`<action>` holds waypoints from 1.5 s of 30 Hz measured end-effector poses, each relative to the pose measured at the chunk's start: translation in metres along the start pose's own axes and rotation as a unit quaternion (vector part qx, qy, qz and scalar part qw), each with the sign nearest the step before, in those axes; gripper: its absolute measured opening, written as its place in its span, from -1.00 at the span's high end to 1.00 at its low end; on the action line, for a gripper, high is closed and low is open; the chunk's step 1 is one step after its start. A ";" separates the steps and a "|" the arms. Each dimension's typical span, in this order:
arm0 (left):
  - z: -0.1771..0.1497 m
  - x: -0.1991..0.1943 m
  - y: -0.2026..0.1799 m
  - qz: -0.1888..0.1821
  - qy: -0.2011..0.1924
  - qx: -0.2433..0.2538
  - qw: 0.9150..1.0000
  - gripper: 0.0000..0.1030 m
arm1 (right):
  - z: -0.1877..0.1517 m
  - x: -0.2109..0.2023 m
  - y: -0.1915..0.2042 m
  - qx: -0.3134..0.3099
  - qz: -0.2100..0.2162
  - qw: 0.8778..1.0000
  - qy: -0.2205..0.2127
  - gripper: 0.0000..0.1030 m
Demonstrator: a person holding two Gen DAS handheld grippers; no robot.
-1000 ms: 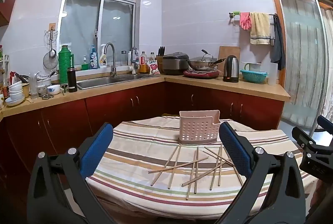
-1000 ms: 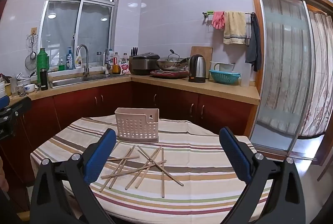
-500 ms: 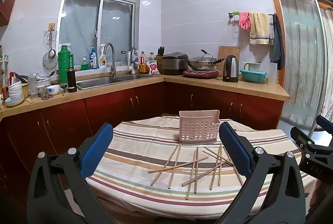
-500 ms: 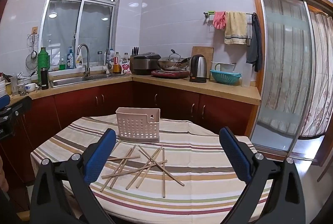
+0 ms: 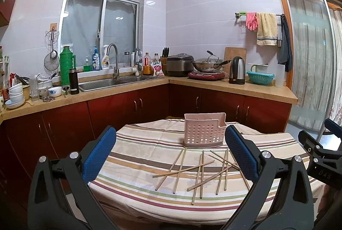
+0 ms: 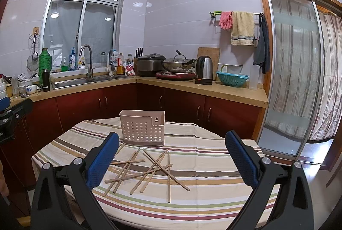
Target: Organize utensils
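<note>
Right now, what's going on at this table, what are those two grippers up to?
A person holds the left gripper and the right gripper, both open and empty, above a table with a striped cloth. Wooden chopsticks lie scattered and crossed on the cloth in front of a pink perforated holder, which stands upright. Nothing has been picked up yet.

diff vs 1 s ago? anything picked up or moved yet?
Nothing taken hold of or let go. The right gripper has shifted slightly; its view slid a little. The left gripper barely moved. Both remain wide open and empty. The chopsticks lie in the same scatter on the striped tablecloth, and the pink basket stands where it was.
</note>
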State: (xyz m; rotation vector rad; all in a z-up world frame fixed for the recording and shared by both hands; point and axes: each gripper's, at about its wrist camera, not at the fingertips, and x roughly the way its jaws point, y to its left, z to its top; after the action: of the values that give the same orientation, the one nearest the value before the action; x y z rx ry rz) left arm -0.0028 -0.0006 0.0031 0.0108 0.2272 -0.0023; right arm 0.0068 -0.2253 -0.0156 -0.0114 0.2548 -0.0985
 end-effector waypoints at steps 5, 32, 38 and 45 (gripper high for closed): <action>-0.001 0.001 0.001 -0.002 0.000 0.000 1.000 -0.93 | 0.000 0.000 0.000 0.000 0.001 1.000 0.000 -0.88; -0.003 0.001 0.002 -0.003 0.003 0.001 1.000 -0.93 | 0.000 0.000 0.001 -0.001 0.000 1.000 0.001 -0.88; -0.002 0.002 0.002 -0.004 0.003 0.001 1.000 -0.93 | 0.000 0.000 0.001 -0.001 0.001 1.000 0.002 -0.88; -0.003 0.002 0.002 -0.004 0.004 0.000 1.000 -0.93 | 0.000 0.001 0.001 -0.001 0.000 1.000 0.002 -0.88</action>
State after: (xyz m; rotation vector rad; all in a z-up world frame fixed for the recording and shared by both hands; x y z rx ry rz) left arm -0.0013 0.0018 -0.0007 0.0105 0.2350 -0.0101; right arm 0.0075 -0.2247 -0.0154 -0.0128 0.2582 -0.0976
